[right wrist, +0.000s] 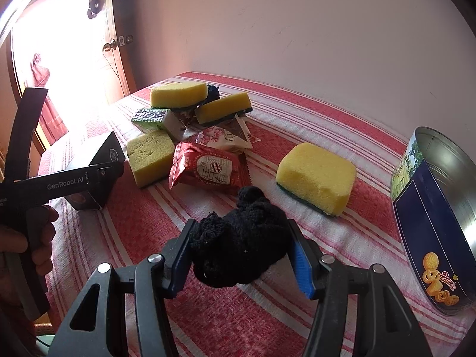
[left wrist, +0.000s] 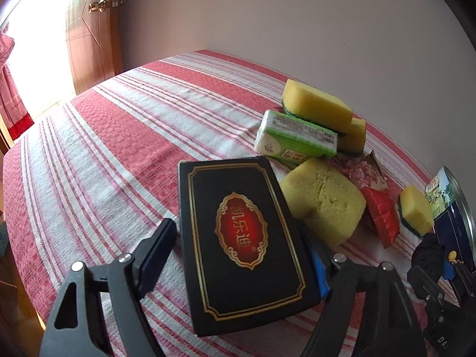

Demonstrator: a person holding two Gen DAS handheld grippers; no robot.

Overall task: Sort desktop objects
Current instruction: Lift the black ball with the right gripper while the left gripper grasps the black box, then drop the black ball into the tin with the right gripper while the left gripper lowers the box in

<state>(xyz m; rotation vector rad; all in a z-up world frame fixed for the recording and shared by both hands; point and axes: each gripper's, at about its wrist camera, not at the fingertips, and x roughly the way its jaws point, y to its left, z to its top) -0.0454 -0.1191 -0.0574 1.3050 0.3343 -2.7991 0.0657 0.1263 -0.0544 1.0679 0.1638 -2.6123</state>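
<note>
My left gripper [left wrist: 238, 238] is shut on a black box [left wrist: 241, 238] with a gold border and red emblem, held just above the striped cloth. The box also shows in the right wrist view [right wrist: 98, 175]. My right gripper [right wrist: 241, 247] is shut on a bundle of black knitted fabric [right wrist: 241, 250], also seen in the left wrist view [left wrist: 428, 250]. A pile lies beyond: yellow sponges [right wrist: 178, 93], a green tissue pack [left wrist: 294, 136], a plain yellow sponge block [left wrist: 324, 196], a red snack packet [right wrist: 208, 166] and a floral packet [right wrist: 223, 138].
A single yellow-green sponge [right wrist: 316, 177] lies alone right of the pile. An open blue cookie tin [right wrist: 440, 208] stands at the right. The table has a red and white striped cloth [left wrist: 119, 148] and meets a wall at the back. A wooden door [left wrist: 92, 29] is at far left.
</note>
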